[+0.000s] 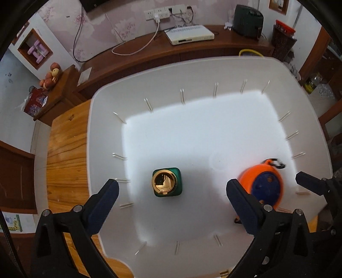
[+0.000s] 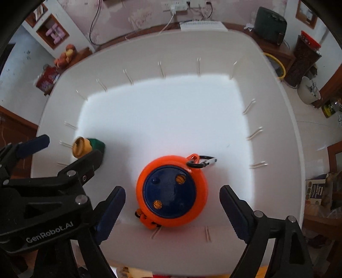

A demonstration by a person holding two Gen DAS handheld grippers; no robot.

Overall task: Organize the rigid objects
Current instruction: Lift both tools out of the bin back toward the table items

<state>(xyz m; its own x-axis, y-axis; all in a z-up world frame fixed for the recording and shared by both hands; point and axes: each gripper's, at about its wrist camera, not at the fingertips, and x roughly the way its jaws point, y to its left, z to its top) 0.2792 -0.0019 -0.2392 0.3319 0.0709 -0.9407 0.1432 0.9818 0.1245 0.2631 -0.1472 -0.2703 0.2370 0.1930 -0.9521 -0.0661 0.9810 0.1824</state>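
A green bottle with a gold cap stands upright on the floor of a large white bin. My left gripper is open and hovers above it, empty. An orange and blue round device with a carabiner lies flat in the same bin. My right gripper is open above the device, its fingers either side, not touching. The device also shows in the left wrist view, with the right gripper's finger beside it. The bottle shows at the left of the right wrist view, partly behind the left gripper's fingers.
The bin rests on a wooden table. Behind it a brown cabinet carries a white box, cables and a dark appliance. A box sits to the bin's right.
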